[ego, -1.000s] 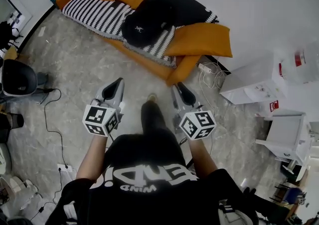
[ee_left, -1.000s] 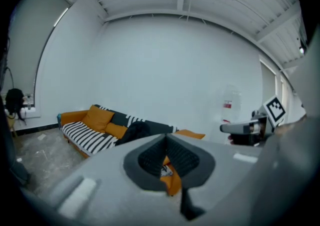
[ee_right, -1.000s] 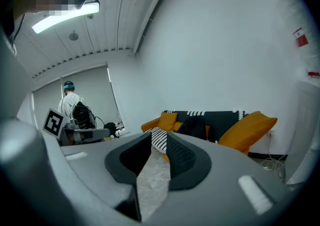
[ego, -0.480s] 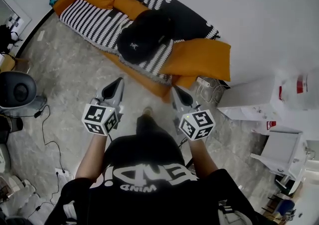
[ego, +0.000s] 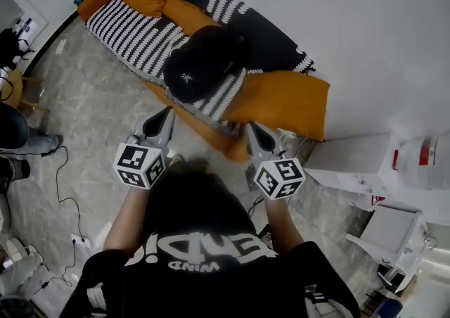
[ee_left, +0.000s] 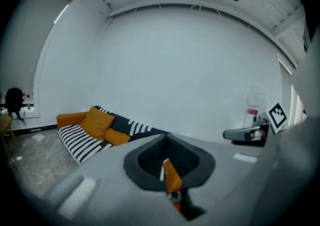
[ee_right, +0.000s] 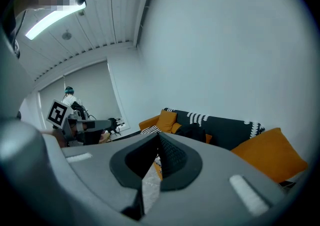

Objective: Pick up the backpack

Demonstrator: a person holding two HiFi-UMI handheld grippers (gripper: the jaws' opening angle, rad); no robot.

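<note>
One rounded black fabric backpack [ego: 200, 63] on striped, orange-cushioned sofa [ego: 130, 24]

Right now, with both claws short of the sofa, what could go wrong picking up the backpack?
1. The left claw and right claw are both shut. If they arrive like that, they would likely just shove the black backpack instead of gripping it.
2. The black backpack lies on a striped blanket, so a deep bite could pinch the blanket too.
</note>
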